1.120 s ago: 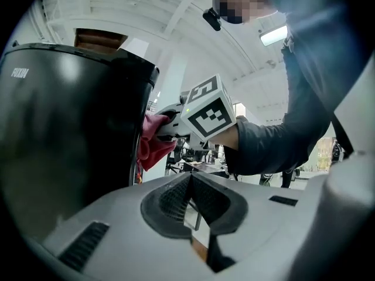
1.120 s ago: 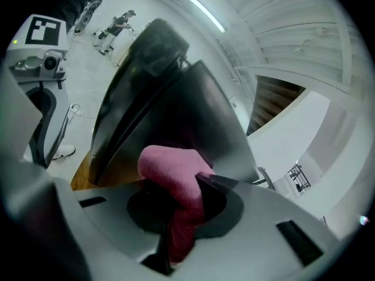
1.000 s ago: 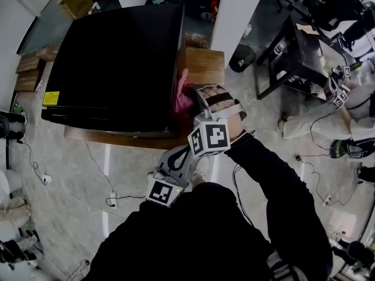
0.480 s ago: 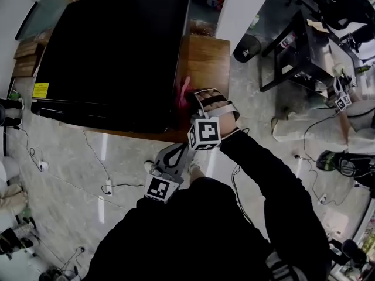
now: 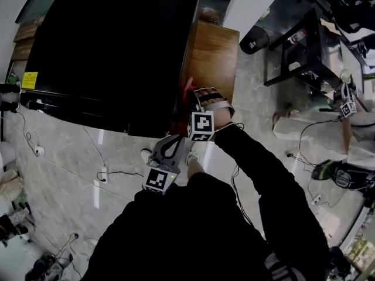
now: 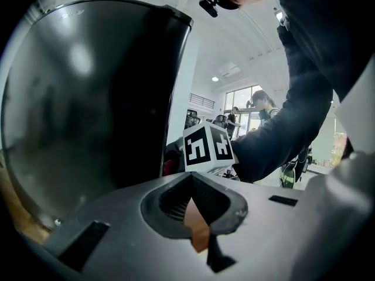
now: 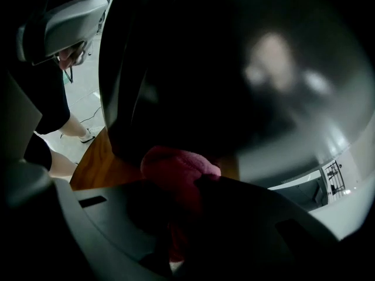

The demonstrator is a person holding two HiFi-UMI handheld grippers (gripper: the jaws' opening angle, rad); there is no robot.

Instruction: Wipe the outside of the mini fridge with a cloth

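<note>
Black mini fridge (image 5: pixel 111 45) stands on a wooden tabletop (image 5: pixel 214 57). At its side wall, toward 4 o'clock of the fridge, a pink cloth (image 7: pixel 176 165) is pinched in the right hand-held gripper (image 5: pixel 196 98). At 7 o'clock from that one, the left hand-held gripper (image 6: pixel 196 215) has its jaws pressed together on nothing.
</note>
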